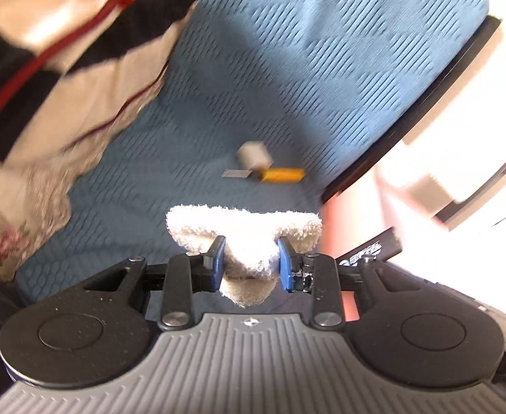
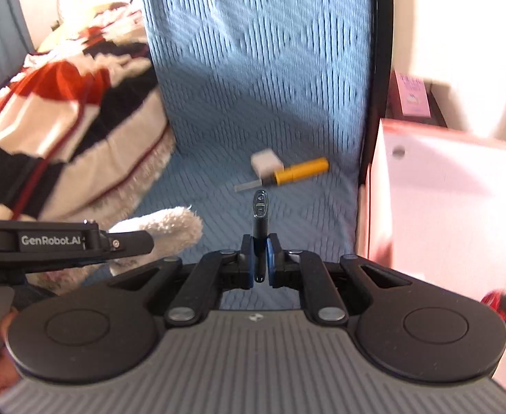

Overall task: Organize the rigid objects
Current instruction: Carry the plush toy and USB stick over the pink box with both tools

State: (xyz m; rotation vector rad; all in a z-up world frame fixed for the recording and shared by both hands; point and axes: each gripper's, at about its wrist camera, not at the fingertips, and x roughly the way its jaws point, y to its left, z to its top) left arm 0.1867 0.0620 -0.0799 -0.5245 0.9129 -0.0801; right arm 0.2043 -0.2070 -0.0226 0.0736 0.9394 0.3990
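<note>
While the left gripper [image 1: 251,264] pinches a fluffy white cloth [image 1: 246,231] between its blue pads, the right gripper [image 2: 260,264] clamps a slim black key fob [image 2: 260,220] upright. Beyond, a yellow utility knife [image 2: 296,171] lies touching a white block [image 2: 266,161] on the blue mattress [image 2: 253,86].

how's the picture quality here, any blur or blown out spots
Left wrist view: blue mat and striped blanket are motion-smeared, right edge blown white; fluffy white cloth stays fairly sharp. Right wrist view: yellow cutter slightly blurred, pink box glary, upper corners overexposed.
</note>
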